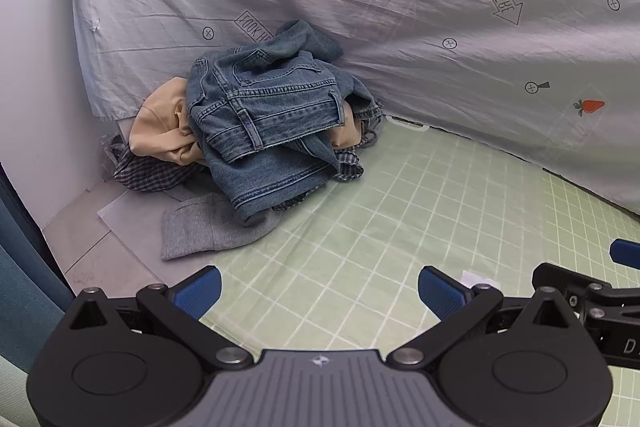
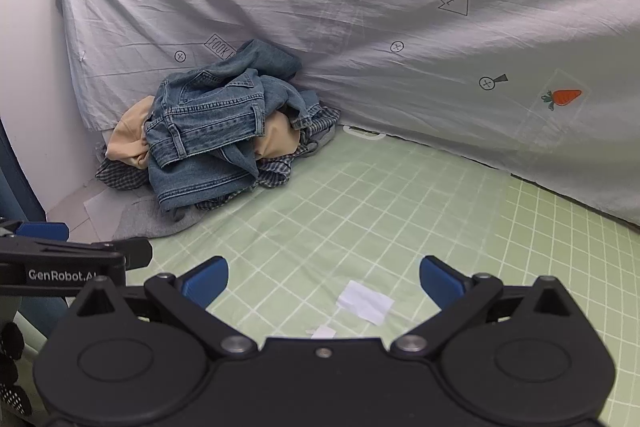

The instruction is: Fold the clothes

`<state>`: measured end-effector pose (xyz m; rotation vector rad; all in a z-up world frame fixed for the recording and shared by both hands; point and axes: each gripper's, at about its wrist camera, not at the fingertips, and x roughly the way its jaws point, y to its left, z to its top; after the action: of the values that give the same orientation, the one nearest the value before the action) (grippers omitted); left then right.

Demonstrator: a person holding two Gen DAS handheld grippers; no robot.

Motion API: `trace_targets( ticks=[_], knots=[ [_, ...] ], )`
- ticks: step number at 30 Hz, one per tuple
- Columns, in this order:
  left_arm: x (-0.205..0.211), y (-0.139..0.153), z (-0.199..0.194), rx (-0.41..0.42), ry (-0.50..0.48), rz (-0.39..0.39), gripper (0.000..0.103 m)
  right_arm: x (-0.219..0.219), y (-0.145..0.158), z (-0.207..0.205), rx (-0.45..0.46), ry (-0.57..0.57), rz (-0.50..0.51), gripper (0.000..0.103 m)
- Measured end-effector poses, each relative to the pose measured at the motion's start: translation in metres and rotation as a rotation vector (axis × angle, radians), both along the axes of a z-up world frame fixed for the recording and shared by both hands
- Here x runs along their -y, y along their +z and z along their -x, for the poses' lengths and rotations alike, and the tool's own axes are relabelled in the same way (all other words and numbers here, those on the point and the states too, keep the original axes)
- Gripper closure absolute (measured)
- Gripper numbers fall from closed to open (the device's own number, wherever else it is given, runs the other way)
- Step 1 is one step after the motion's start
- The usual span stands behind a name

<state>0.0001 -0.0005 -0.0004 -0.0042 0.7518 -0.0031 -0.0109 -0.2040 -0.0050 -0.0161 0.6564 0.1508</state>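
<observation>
A heap of clothes lies in the back left corner. On top are blue jeans, over a beige garment, a dark checked shirt and a grey garment. My left gripper is open over the green grid mat, well short of the heap, with nothing between its blue pads. In the right wrist view my right gripper is open too, empty, above the mat. Each gripper shows at the edge of the other's view.
A grey printed sheet hangs as a backdrop behind the mat. White paper scraps lie on the mat just ahead of the right gripper. A pale wall closes the left side, and the mat stretches bare to the right.
</observation>
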Motion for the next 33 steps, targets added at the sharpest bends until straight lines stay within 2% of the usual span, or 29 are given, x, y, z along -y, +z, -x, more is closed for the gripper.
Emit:
trace_targets(
  ticks=[11,33],
  knots=[
    [0.0035,-0.0039,-0.0019,0.006,-0.011,-0.006,0.000,0.0039,0.0001,-0.0002,-0.021,-0.023,-0.033,0.000],
    [0.0038,-0.0048,0.0072,-0.002,-0.008,-0.012,0.000,0.0067,0.0009,0.0028,-0.020,-0.029,-0.027,0.000]
  ],
)
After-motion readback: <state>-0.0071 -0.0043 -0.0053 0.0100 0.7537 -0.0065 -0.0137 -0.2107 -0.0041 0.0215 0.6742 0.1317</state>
